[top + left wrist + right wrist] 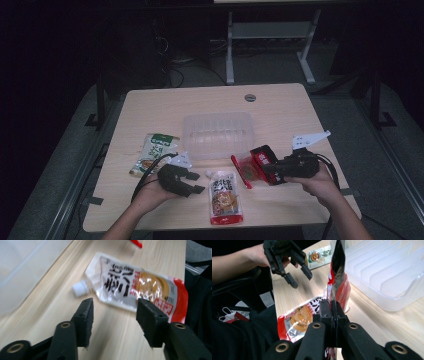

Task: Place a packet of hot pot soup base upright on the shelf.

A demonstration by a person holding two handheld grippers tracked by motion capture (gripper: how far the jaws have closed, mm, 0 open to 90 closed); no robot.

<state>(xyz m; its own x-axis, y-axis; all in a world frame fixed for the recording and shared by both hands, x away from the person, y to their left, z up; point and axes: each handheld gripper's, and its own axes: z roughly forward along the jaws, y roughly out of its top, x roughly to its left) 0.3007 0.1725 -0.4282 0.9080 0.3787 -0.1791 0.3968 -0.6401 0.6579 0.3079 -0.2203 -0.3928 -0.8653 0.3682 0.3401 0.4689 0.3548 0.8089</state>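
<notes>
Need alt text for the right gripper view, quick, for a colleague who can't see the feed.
The right gripper, jaws shut, pinches a red and black pouch edge-on above the wooden table, beside a clear plastic bin. Behind, a white and red spouted pouch lies flat, and the open left gripper hovers.

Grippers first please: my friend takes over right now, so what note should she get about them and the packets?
Right gripper: shut on the red-and-black packet, held on edge above the table beside the clear plastic bin.
Left gripper: open, holding nothing, aimed at the spouted sauce pouch lying flat on the table.
The green packet lies left of the bin.
Done: one packet picked up. The bin looks empty.
Left, probably: put the red packet in the bin, then the pouch and the green packet.
</notes>
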